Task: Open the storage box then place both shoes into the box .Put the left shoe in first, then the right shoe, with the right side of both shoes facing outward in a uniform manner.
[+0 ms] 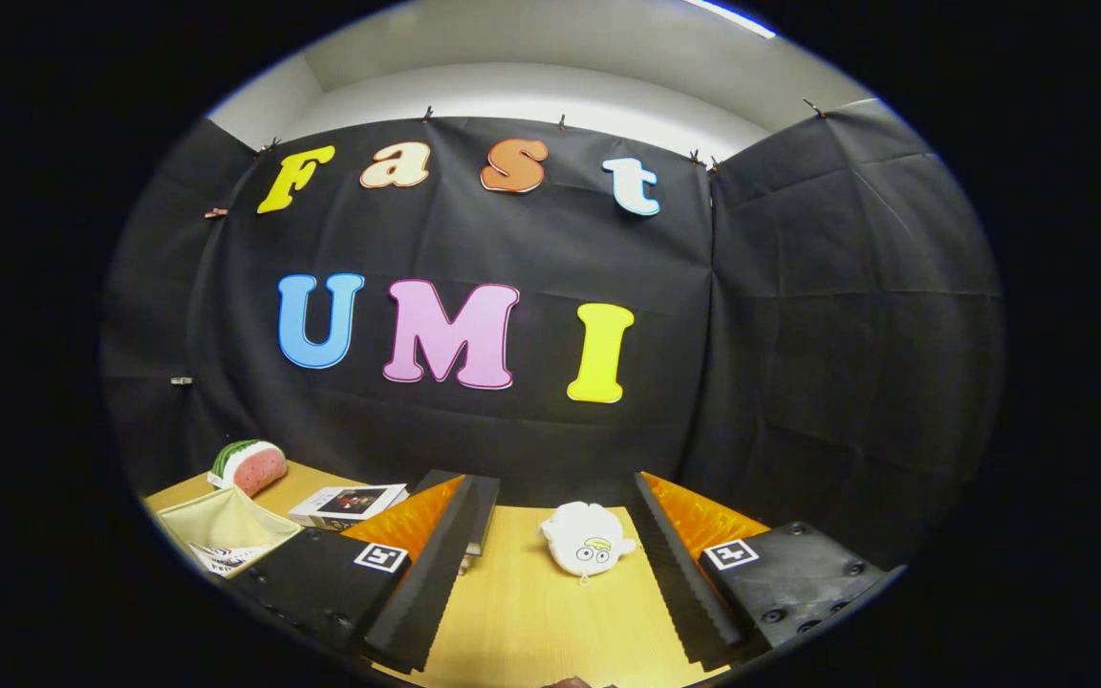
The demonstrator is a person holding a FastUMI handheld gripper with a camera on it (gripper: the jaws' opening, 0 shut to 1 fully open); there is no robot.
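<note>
My gripper (550, 497) is held level above a wooden table (531, 612), its two fingers spread wide apart with nothing between them. A white plush toy (586, 540) with a cartoon face lies on the table just ahead, between the two fingers (441, 564) and nearer the right one. A beige fabric box (226, 526), open at the top, stands to the left of the left finger with some printed paper in it.
A watermelon-slice plush (249, 465) lies at the table's far left corner. A book or magazine (348, 504) rests beside the left finger, with a dark flat object (482, 506) behind that finger. Black cloth walls close the table at back and right.
</note>
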